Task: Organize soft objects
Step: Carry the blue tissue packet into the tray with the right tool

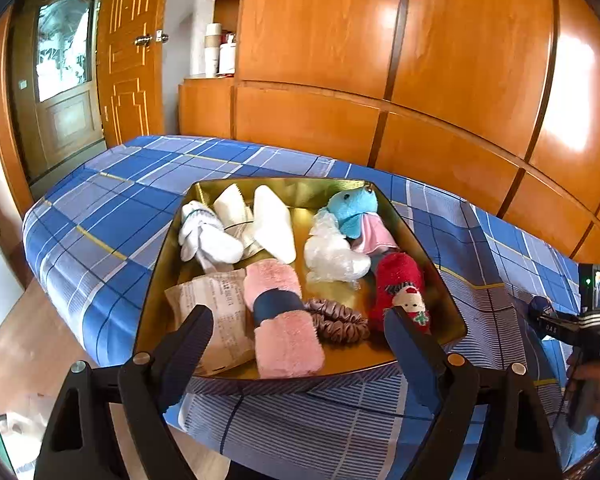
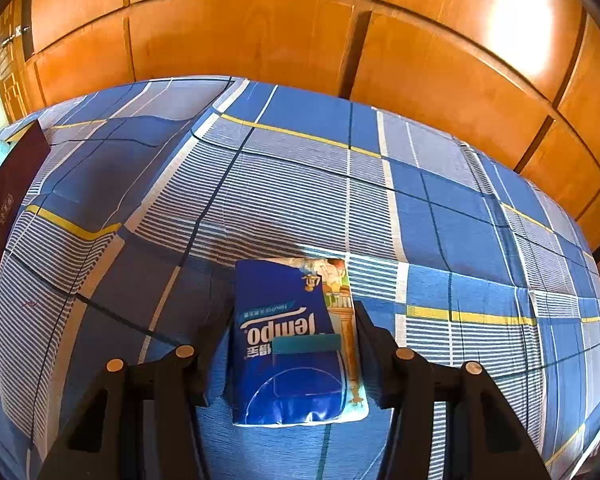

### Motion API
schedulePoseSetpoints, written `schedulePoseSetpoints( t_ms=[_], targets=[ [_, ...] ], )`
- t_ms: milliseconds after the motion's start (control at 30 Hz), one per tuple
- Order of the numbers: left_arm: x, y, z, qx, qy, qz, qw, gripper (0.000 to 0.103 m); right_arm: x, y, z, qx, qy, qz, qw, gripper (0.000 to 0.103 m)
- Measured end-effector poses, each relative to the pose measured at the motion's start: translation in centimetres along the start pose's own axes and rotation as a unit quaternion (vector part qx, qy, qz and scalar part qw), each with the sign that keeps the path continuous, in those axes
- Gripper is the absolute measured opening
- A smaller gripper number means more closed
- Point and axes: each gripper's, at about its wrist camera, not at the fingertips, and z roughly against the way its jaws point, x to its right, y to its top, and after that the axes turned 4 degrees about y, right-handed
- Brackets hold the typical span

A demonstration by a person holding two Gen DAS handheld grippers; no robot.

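The left gripper (image 1: 298, 334) has its fingers spread wide with nothing between the pads; it hovers at the near edge of a gold tray (image 1: 440, 280) that sits on a bed with a blue plaid sheet (image 1: 100, 216). Just past the fingertips lie a pink fluffy slipper (image 1: 284, 316) with a dark band, a mauve scrunchie (image 1: 338, 320) beside it, and a red Christmas sock (image 1: 402, 290) close to the right finger. A paper packet (image 1: 216, 304) lies by the left finger. Farther back in the tray are white socks (image 1: 208, 236), a pair of white slippers (image 1: 274, 224), a clear plastic bag (image 1: 334, 252) and a blue plush toy (image 1: 354, 208).

The right gripper (image 2: 288, 320) holds a blue tissue pack (image 2: 288, 340) between its half-closed fingers, over the plaid sheet and well apart from the tray, whose dark outer wall (image 2: 4, 216) shows at the left edge. An orange wooden wardrobe (image 1: 380, 40) stands behind the bed.
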Motion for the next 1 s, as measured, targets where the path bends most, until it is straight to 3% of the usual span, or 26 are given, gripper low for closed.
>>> schedulePoseSetpoints(
  t_ms=[200,467,733,1000],
  targets=[
    [-1.2,-0.7,0.2,-0.008,0.001,0.013,0.9999,0.088,-0.8,0.1,0.5,0.003,-0.023,0.005,1.0,0.053],
    [-2.2,-1.6,0.1,-0.016,0.014,0.018,0.9996,0.088,0.1,0.9,2.0,0.019,-0.012,-0.037,0.999,0.053],
    [-3.2,-1.8,0.0,-0.019,0.024,0.026,0.9992,0.088,-4.6,2.3,6.7,0.06,0.092,0.0,0.994,0.053],
    [-3.8,-1.8,0.0,-0.02,0.035,0.033,0.9987,0.088,-15.6,2.9,9.8,0.066,0.215,0.108,0.968,0.053]
  ],
)
